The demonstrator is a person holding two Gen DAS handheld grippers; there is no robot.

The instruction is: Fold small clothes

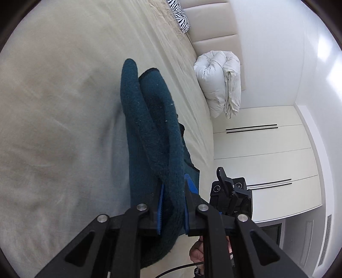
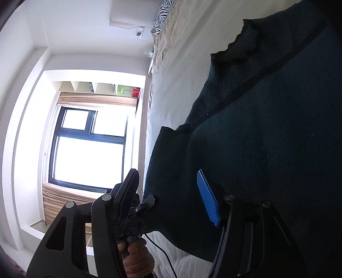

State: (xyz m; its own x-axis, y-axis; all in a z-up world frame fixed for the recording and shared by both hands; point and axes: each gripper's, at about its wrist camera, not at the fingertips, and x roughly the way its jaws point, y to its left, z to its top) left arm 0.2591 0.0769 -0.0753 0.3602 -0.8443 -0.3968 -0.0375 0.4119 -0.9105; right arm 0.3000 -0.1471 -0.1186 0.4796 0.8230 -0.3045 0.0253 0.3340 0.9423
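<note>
A dark teal knit garment [image 1: 154, 132] hangs in folds over the beige bed [image 1: 64, 107]. My left gripper [image 1: 172, 205] is shut on a bunched edge of it, the cloth pinched between the blue pads [image 1: 159, 210]. In the right wrist view the same garment [image 2: 267, 128] fills the right side, lying on the bed [image 2: 171, 96]. My right gripper [image 2: 168, 196] is open, its jaws wide apart, with the garment's edge between them; the blue pad [image 2: 208, 198] rests against the cloth. The right gripper also shows in the left wrist view [image 1: 230, 192].
A folded white duvet [image 1: 220, 83] and a zebra-print pillow [image 1: 180, 15] lie near the padded headboard [image 1: 213, 25]. White wardrobe doors [image 1: 267, 160] stand beside the bed. A bright window [image 2: 89, 147] with curtains is in the right wrist view.
</note>
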